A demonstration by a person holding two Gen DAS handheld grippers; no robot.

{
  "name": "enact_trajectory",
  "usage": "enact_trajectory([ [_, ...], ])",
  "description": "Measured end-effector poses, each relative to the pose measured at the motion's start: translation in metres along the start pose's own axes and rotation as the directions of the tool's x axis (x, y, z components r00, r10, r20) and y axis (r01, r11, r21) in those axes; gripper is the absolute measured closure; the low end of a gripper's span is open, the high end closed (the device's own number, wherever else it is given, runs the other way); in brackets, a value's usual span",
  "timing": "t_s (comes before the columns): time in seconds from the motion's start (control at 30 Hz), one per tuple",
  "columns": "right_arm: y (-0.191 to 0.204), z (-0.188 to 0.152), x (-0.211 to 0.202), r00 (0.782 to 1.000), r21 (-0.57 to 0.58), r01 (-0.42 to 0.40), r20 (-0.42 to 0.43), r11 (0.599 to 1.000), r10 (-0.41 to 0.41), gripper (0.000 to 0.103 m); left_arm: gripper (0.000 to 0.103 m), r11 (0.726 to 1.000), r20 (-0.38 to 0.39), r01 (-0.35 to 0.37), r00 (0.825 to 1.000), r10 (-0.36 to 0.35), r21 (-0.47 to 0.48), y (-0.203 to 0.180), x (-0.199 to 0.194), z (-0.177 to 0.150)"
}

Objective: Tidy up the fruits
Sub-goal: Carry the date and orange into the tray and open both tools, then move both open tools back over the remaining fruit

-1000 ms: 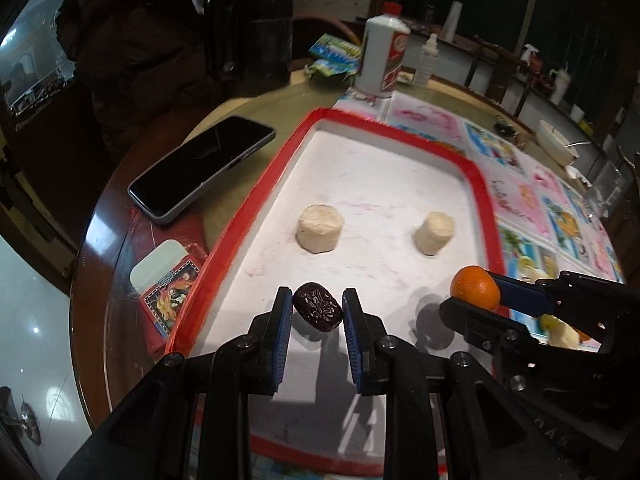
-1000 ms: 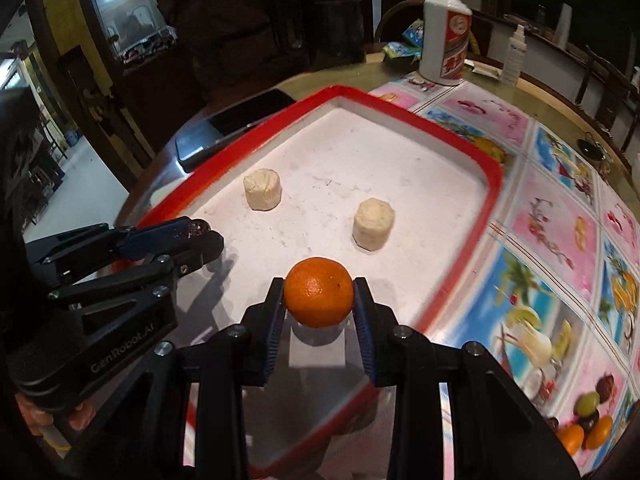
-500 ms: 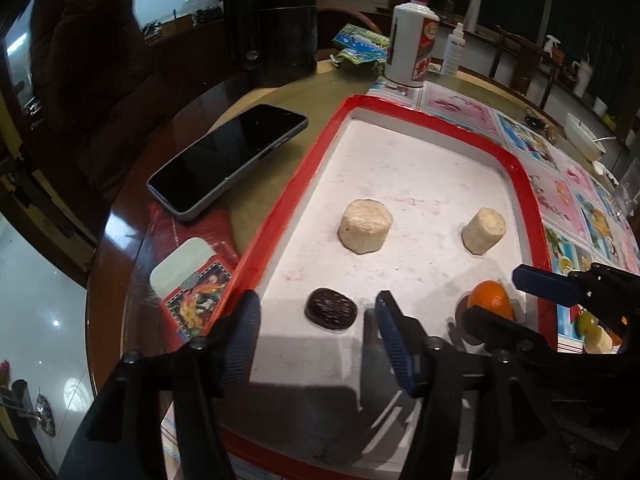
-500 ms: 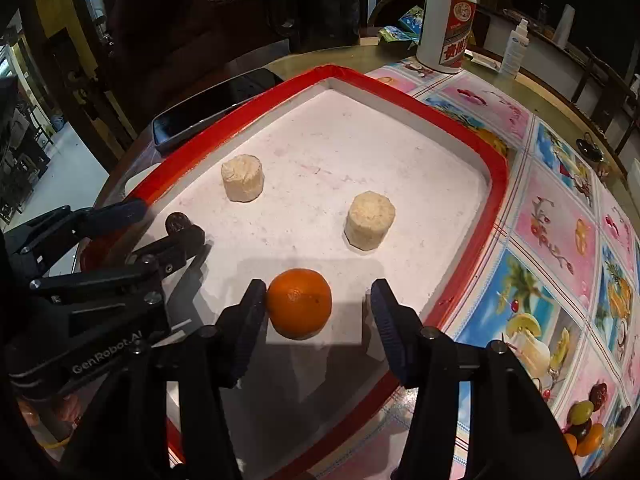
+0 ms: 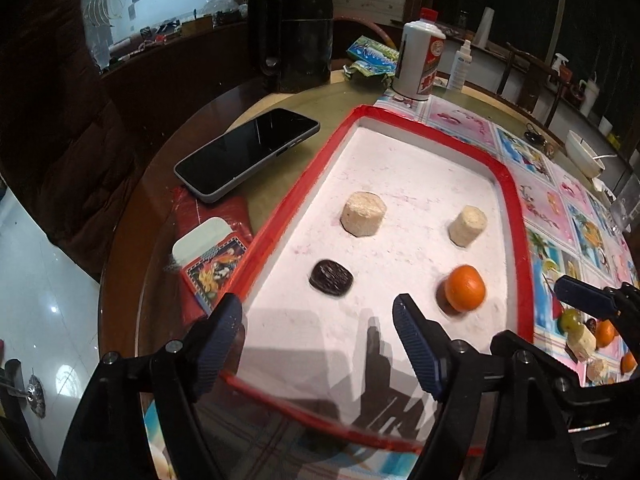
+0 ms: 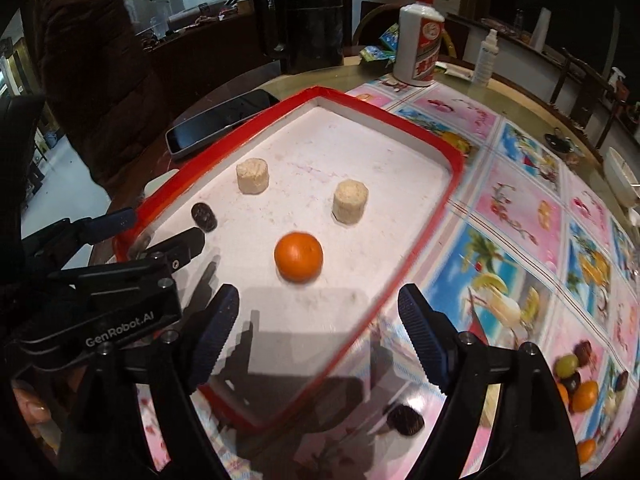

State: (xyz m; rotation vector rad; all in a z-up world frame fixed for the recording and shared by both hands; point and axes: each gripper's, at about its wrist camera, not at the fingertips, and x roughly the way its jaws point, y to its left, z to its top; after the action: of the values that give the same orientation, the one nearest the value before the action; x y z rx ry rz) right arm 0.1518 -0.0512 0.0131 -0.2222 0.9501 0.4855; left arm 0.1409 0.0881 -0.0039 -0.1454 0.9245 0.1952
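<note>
While both grippers hover level, left gripper (image 5: 318,316) fingers spread, right gripper (image 6: 318,306) fingers spread, orange (image 6: 298,256) free.

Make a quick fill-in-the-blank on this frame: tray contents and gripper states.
1. The orange rests on the tray, held by ____ gripper.
2. The number of pale cylinders on the tray is ____.
3. The left gripper and the right gripper are both ____.
4. The dark date lies to the ____ of the orange.

Missing: neither; two; open; left
</note>
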Motion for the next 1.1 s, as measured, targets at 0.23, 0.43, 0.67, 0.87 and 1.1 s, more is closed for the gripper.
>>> enact_trajectory([
  [0.23, -0.015, -0.034, -0.027, 0.996, 0.041, 0.083, -0.041, 0.996, -0.082, 0.018, 0.024, 1.000, 0.038, 0.028, 0.999, -0.028, 0.006, -0.022, -0.029, -0.019],
  [0.43, -0.042, -0.079, -0.064, 0.997, 0.088, 0.079, -0.018, 0.993, -0.078, 0.018, 0.022, 0.995, 0.070, 0.063, 0.995, -0.069, 0.084, -0.066, -0.058, -0.039],
  [0.67, -0.123, -0.151, -0.113, 0.990, 0.246, 0.135, 0.005, 0.960, -0.140, 0.018, 0.022, 0.969, 0.054, 0.119, 0.990, -0.133, 0.216, -0.127, -0.075, -0.065],
  [0.87, -0.170, -0.210, -0.138, 0.960, 0.227, 0.273, -0.004, 0.935, -0.280, 0.018, 0.022, 0.949, -0.001, 0.144, 0.989, -0.149, 0.281, -0.170, -0.072, -0.089],
  [1.1, -0.244, -0.215, -0.128, 0.970, 0.360, 0.231, -0.019, 0.904, -0.241, 0.018, 0.022, 0.941, -0.033, 0.148, 0.989, -0.145, 0.303, -0.214, -0.068, -0.102],
])
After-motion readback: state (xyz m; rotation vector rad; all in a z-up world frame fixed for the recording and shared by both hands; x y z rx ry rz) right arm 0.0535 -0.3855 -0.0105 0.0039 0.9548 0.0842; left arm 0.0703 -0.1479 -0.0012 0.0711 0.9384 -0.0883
